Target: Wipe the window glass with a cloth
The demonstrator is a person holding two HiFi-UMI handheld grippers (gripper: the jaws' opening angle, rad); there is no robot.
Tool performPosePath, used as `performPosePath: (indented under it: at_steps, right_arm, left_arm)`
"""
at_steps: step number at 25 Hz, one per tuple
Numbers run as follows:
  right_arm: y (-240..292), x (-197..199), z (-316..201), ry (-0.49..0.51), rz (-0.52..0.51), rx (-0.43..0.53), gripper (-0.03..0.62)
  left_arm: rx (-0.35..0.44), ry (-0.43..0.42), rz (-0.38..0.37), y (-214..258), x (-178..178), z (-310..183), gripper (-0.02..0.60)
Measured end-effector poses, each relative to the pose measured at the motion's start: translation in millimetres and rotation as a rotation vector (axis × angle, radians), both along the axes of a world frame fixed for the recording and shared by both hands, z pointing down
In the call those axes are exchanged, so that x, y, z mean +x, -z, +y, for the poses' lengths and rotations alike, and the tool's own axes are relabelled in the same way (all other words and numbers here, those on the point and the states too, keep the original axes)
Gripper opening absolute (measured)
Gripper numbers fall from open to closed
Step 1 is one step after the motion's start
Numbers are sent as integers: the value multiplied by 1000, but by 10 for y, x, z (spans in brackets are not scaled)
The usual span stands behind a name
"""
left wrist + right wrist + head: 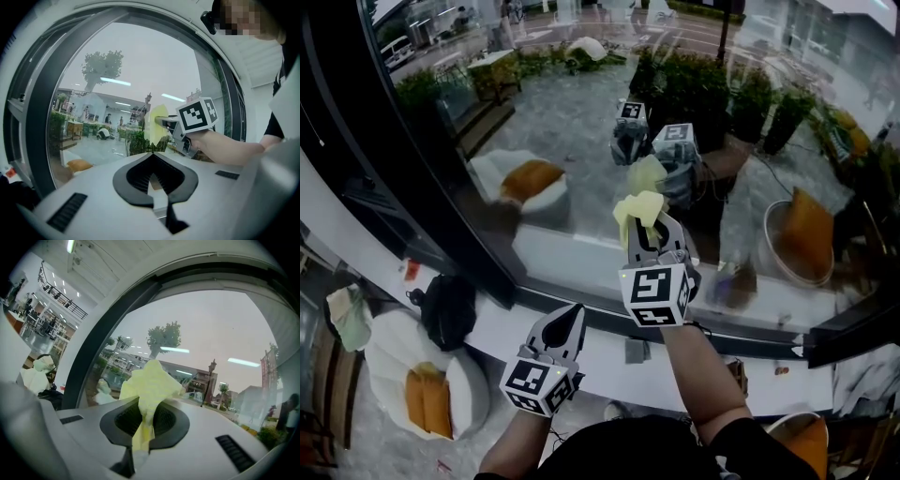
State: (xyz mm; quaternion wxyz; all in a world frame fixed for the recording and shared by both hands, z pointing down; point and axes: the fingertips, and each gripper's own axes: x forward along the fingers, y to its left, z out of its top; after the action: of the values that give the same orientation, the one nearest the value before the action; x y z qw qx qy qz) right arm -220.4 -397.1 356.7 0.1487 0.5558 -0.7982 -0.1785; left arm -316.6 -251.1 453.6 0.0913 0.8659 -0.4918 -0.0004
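Two grippers are raised in front of the large curved pane of window glass (572, 122). Your right gripper (649, 230) has its fingers (180, 425) clamped on a crumpled pale yellow cloth (639, 210). In the right gripper view a thin tail of the cloth (150, 380) runs down between the two pads, and the bunched part fans out past the fingertips toward the glass (211, 333). In the head view that bunched end sits just beyond your fingertips and almost meets its own pale reflection (647, 174) in the pane. It looks to be at the glass, though you cannot tell for sure that it touches.

Your left gripper (570, 319) is lower and to the left of your right fingers, well apart from the cloth. Its fingers (124, 180) are together at the tips with nothing between them. Only the spade-shaped opening behind the tips shows in the left gripper view. Ahead of those tips and to their right, that view shows your right gripper (161, 123) holding the cloth (157, 124) up at the pane (140, 61).

Left of both pairs of fingers runs the broad black window frame (441, 187). Under your left fingertips lies the long white sill (600, 352).
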Motion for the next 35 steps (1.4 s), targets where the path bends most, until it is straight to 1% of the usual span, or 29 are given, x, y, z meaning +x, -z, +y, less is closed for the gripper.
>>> performPosePath:
  at_steps: [5, 10, 14, 18, 24, 31, 35]
  right_arm:
    - [-24, -66, 32, 23, -7, -18, 43]
    - [-55, -186, 133, 58, 13, -16, 43]
    - [-18, -233, 181, 79, 37, -2, 43]
    - [64, -246, 229, 87, 49, 22, 43]
    - [249, -245, 256, 77, 57, 65, 43]
    - [557, -101, 143, 36, 50, 104, 43]
    - [740, 13, 109, 5, 36, 130, 43]
  left_arm:
    - [1, -3, -1, -4, -13, 19, 8]
    - [-2, -4, 3, -14, -26, 33, 8]
    - [2, -15, 4, 11, 36, 15, 8]
    - [18, -32, -13, 8, 87, 25, 8]
    - [30, -25, 2, 155, 92, -7, 8]
    - [72, -52, 3, 348, 194, -147, 8]
    - [97, -74, 25, 467, 277, -205, 8]
